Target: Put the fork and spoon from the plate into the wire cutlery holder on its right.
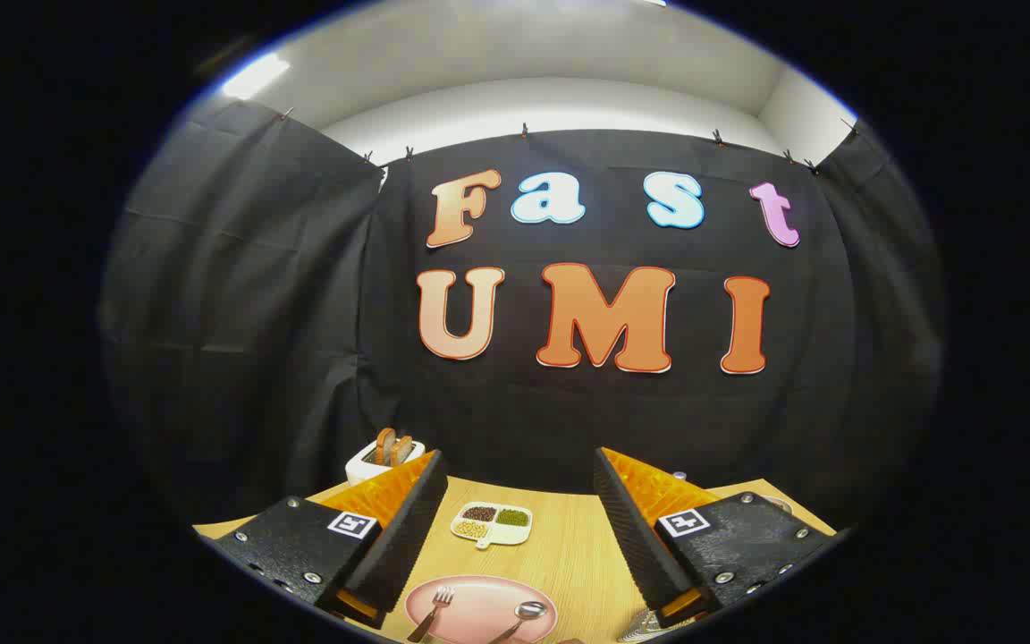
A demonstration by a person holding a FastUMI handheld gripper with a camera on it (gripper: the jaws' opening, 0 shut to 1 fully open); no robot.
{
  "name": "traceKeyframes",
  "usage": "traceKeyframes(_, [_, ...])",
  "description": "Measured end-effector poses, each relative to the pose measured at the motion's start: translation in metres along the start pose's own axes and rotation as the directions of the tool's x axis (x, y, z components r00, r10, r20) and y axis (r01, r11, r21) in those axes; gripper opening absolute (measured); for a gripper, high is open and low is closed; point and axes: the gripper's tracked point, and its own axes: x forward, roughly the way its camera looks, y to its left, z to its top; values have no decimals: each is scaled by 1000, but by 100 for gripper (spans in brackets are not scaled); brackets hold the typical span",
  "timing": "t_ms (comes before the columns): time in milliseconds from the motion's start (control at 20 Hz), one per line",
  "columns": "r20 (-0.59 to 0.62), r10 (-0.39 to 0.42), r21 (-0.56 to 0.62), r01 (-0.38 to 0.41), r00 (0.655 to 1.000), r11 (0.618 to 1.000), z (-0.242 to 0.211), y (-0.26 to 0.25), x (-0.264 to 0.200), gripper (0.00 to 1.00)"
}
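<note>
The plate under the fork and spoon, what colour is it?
Pink, seen in the gripper view: plate.

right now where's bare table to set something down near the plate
The gripper is open, holding nothing. Bare wood lies between its fingers, from the pink plate up to the divided snack dish. The plate is crowded: fork and spoon lie on it. The wire holder sits right beside it.
</note>
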Motion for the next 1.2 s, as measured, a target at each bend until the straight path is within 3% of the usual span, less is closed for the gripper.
traceKeyframes(1200, [24, 22, -24, -21, 999, 999, 6, -8, 15, 99])
